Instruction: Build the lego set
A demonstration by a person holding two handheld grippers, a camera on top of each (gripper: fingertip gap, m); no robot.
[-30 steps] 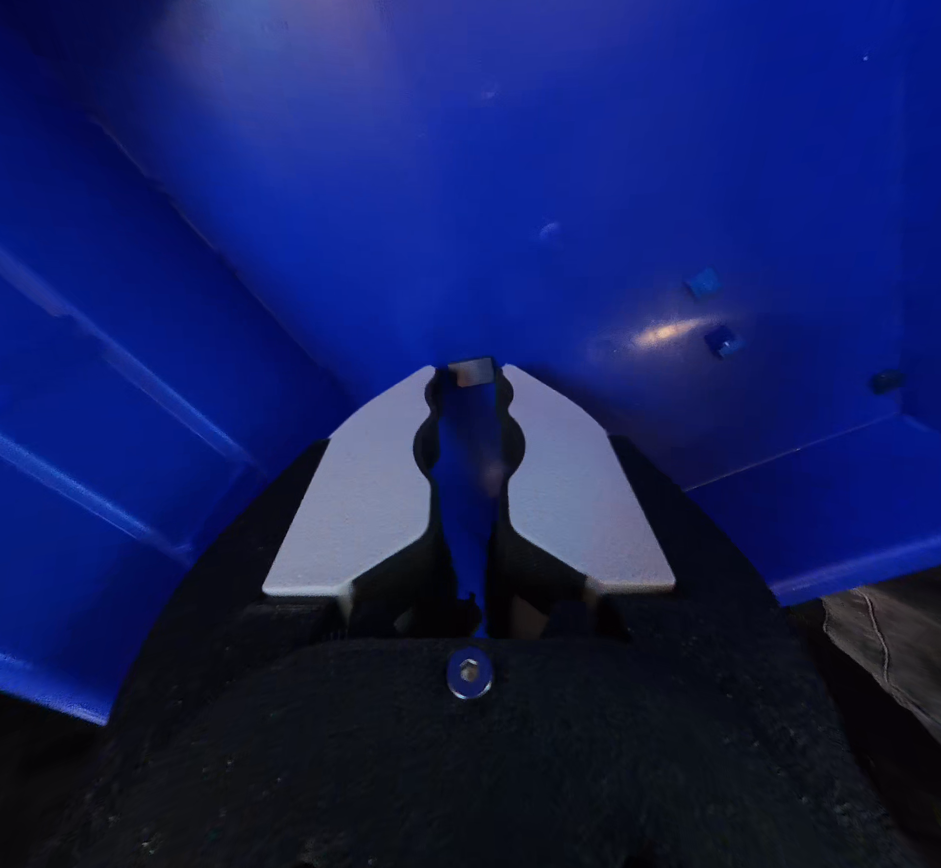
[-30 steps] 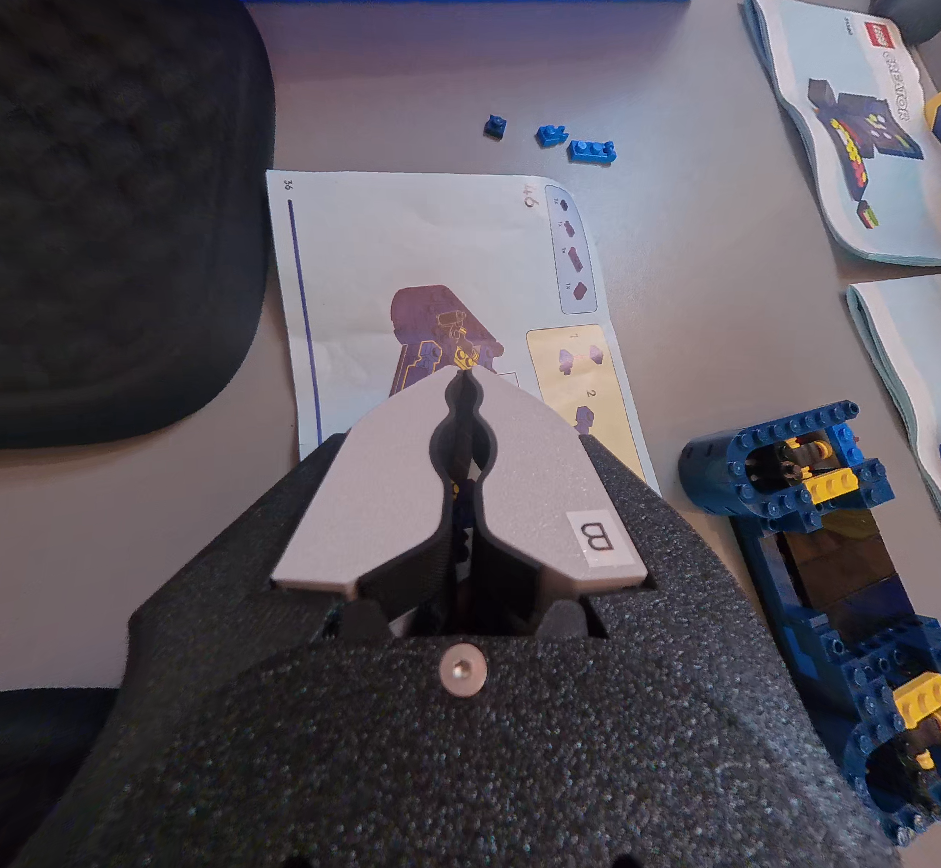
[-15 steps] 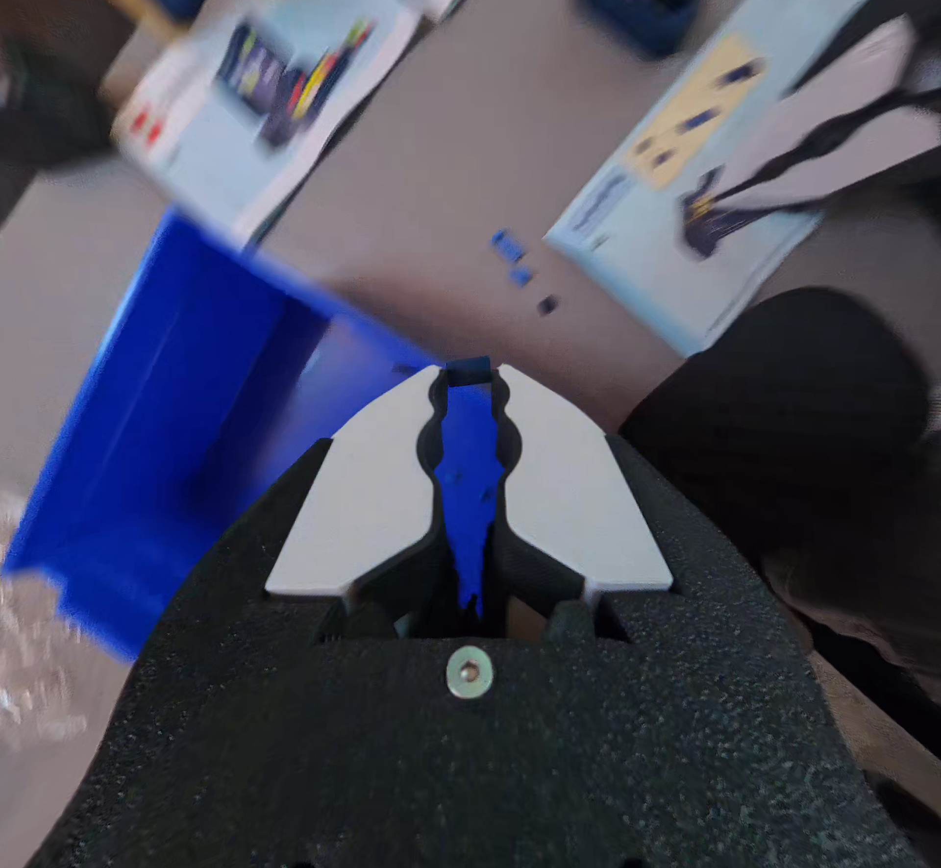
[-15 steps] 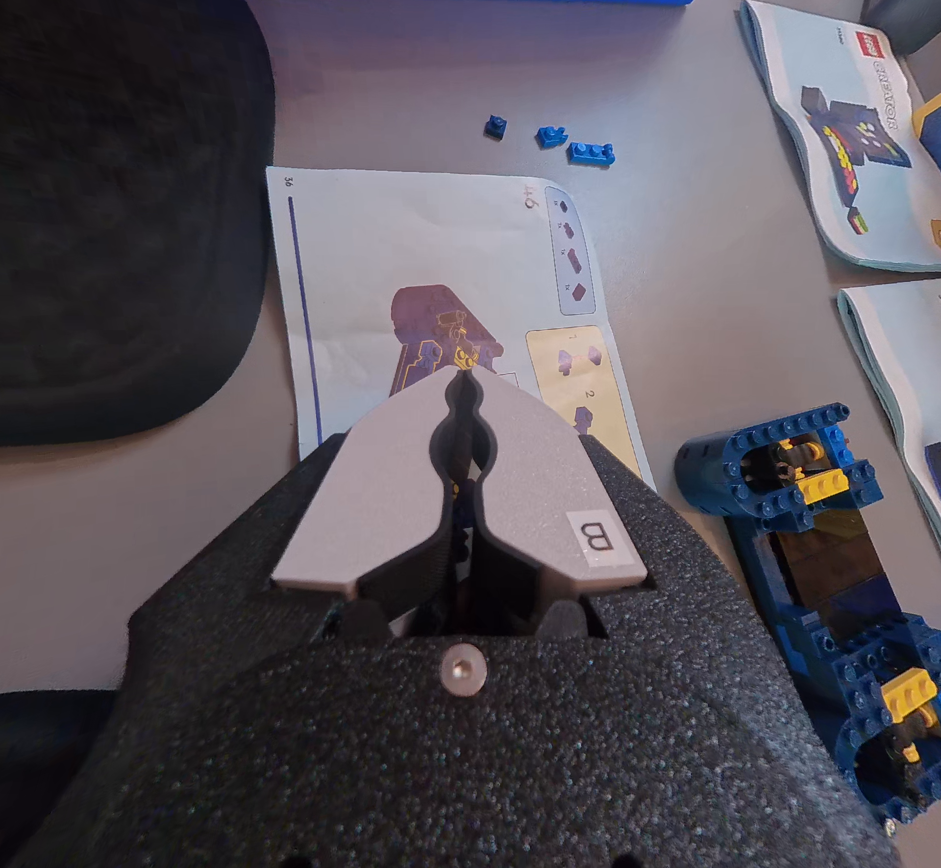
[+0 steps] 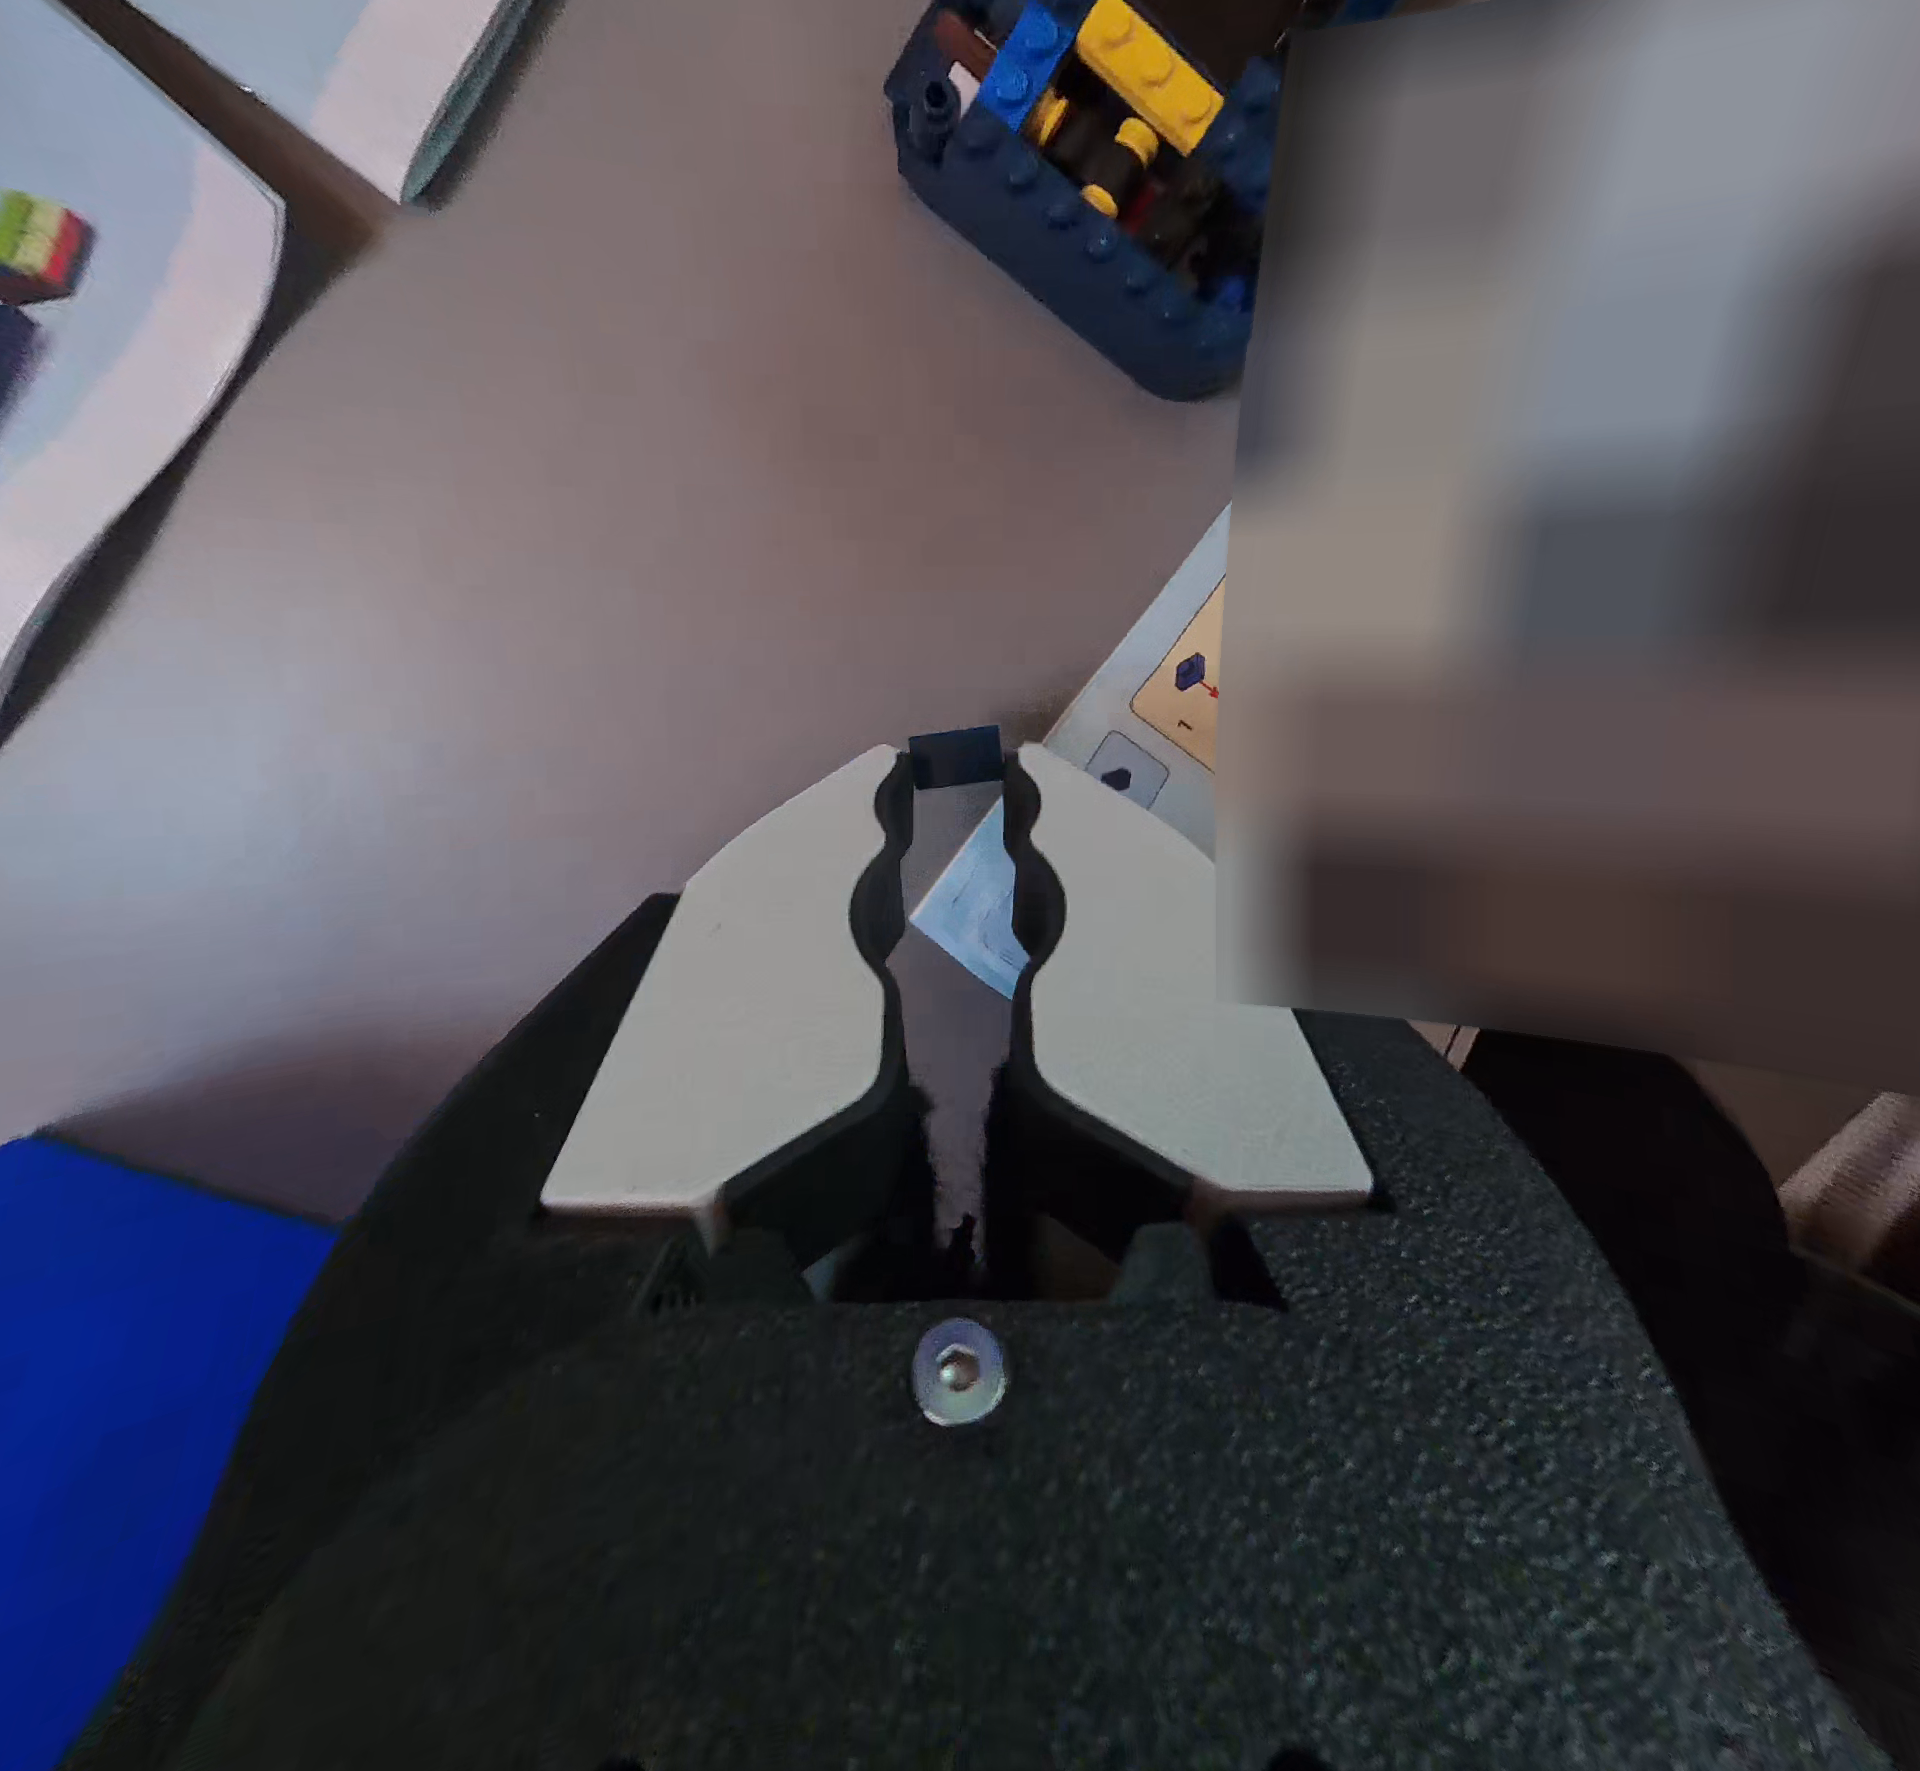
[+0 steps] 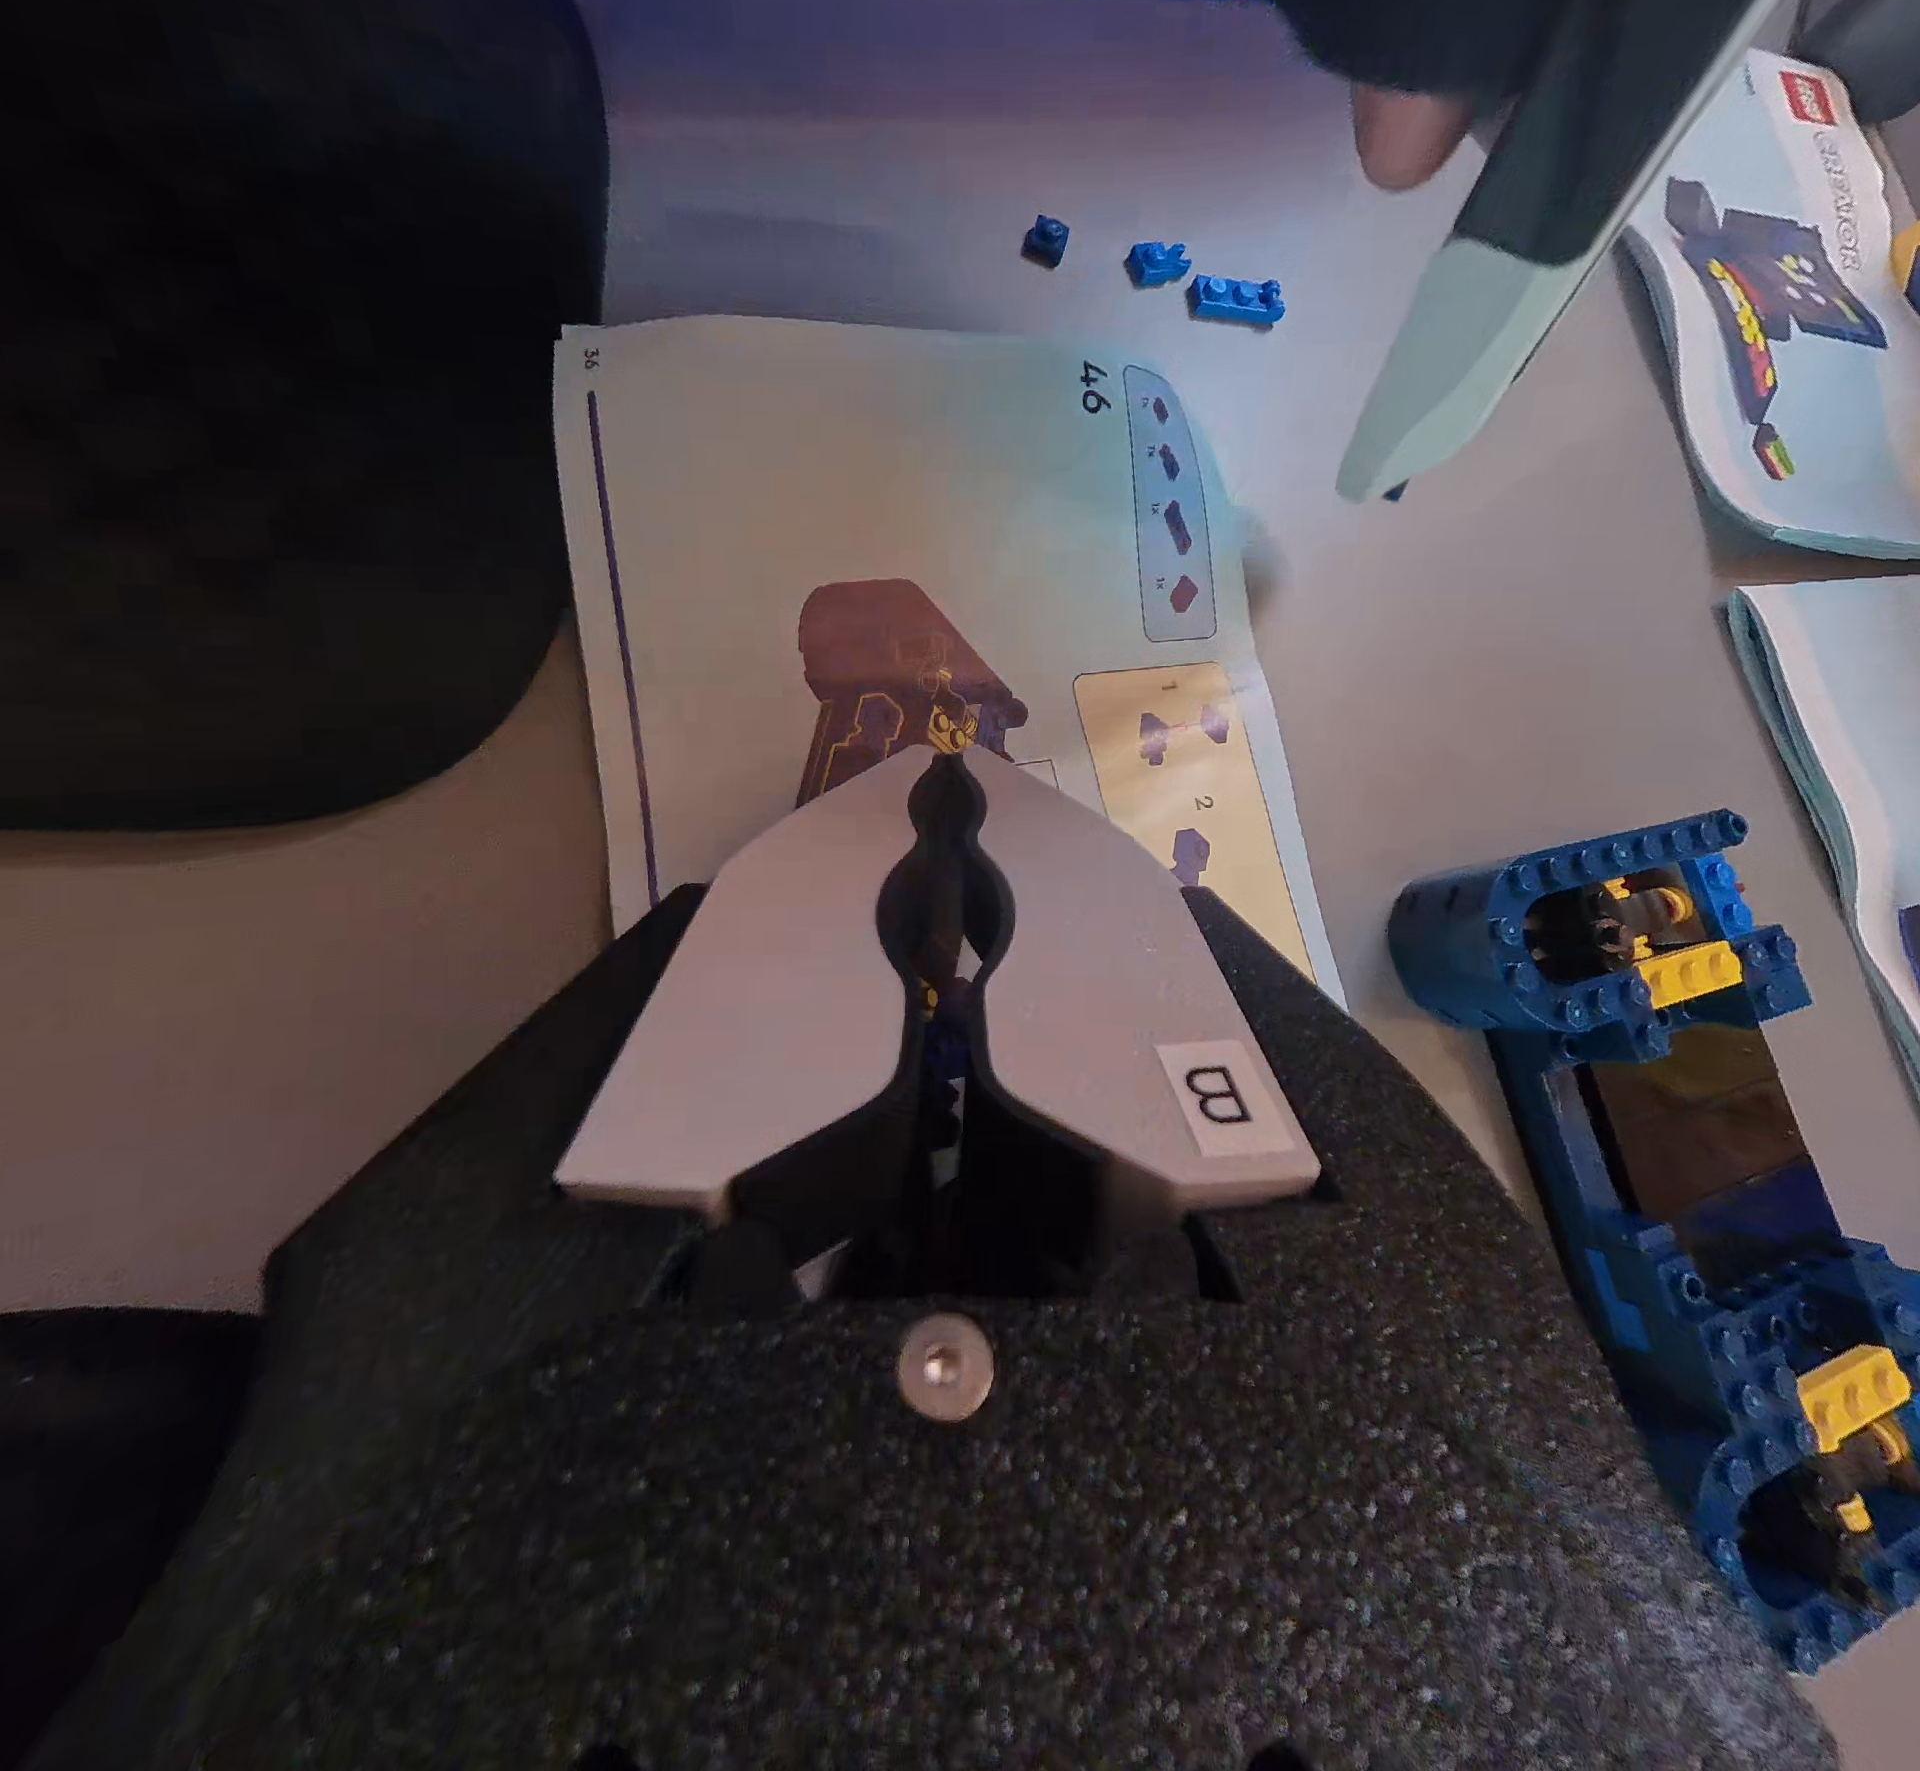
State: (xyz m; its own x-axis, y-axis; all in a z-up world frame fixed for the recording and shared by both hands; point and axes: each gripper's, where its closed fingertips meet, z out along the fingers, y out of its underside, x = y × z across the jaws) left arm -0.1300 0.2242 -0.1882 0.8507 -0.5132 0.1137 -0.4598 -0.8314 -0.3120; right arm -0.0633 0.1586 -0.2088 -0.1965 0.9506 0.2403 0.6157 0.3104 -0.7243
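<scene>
- Left gripper [image 5: 956, 771]: tips pinch small dark-blue brick [image 5: 954, 757] above grey table [image 5: 623, 526], near instruction sheet [image 5: 1164, 682]; brick judged light, rigid, slick; hold by flat sides.
- Right gripper [image 6: 943, 765]: jaws closed, nothing seen between; hangs over the sheet.
- Blur patch hides right of left view; brick's studs not visible.

Left tongs [image 5: 956, 765] clamped on a small dark-blue brick [image 5: 954, 757], both fingertips pressed to its sides, held above the grey worktop [image 5: 623, 578] just beside an open instruction sheet [image 5: 1164, 734]. Right tongs [image 6: 943, 765] closed tip to tip with nothing between, poised over the same sheet [image 6: 883, 474]. Beyond that sheet, three loose blue bricks [image 6: 1153, 267] in a row on the worktop. To the right, a dark-blue and yellow brick model [image 6: 1683, 1150] lying flat, near two booklets [image 6: 1787, 350].
</scene>
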